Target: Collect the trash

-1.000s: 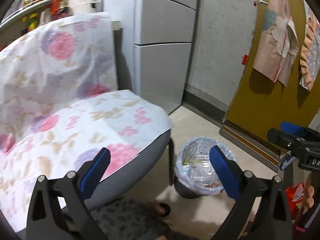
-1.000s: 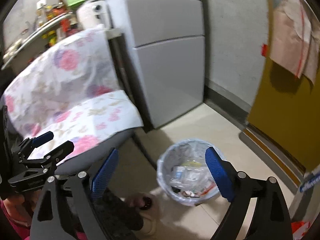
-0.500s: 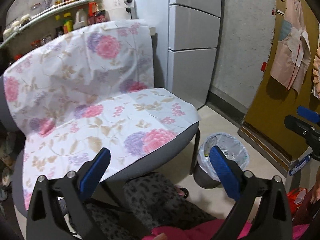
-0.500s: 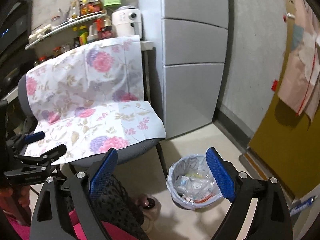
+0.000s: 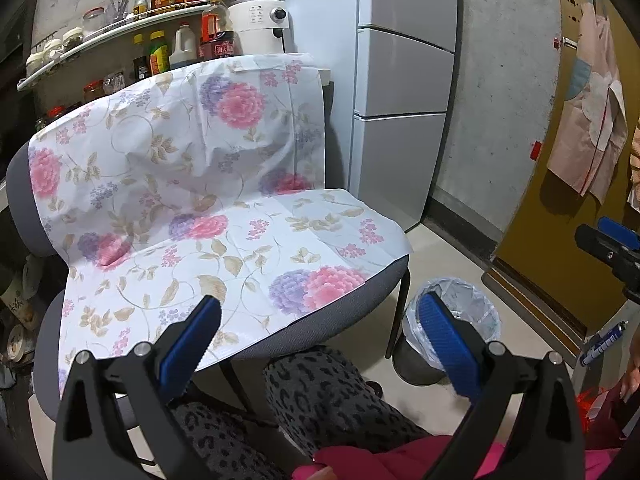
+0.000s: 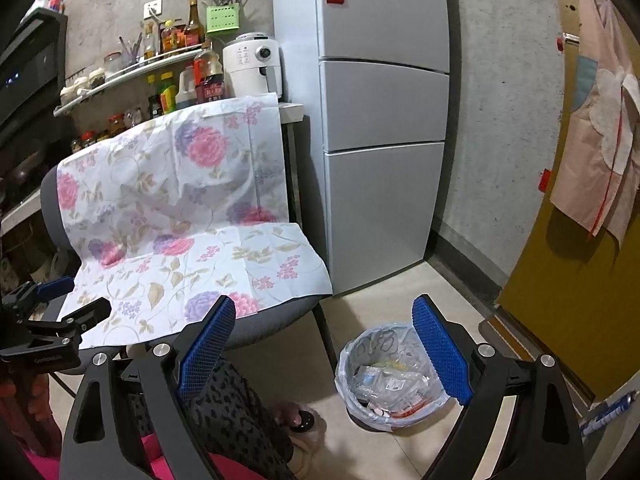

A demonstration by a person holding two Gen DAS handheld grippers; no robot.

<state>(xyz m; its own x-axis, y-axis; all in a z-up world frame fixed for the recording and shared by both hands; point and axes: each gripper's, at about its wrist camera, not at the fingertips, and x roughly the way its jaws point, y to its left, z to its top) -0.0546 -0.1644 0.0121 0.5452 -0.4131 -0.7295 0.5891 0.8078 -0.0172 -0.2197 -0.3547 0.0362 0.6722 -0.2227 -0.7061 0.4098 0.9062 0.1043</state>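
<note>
Your L claw & R claw: both wide open, empty. Bin w/ trash beside chair.

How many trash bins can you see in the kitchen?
1. The trash bin, lined with a clear bag and holding wrappers, stands on the floor beside the flowery chair, in front of the fridge. Others may hide outside these views.

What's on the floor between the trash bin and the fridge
Nothing: in the right wrist view, bare tile floor runs from the lined trash bin to the grey fridge. Only the chair's black leg stands just left.
</note>
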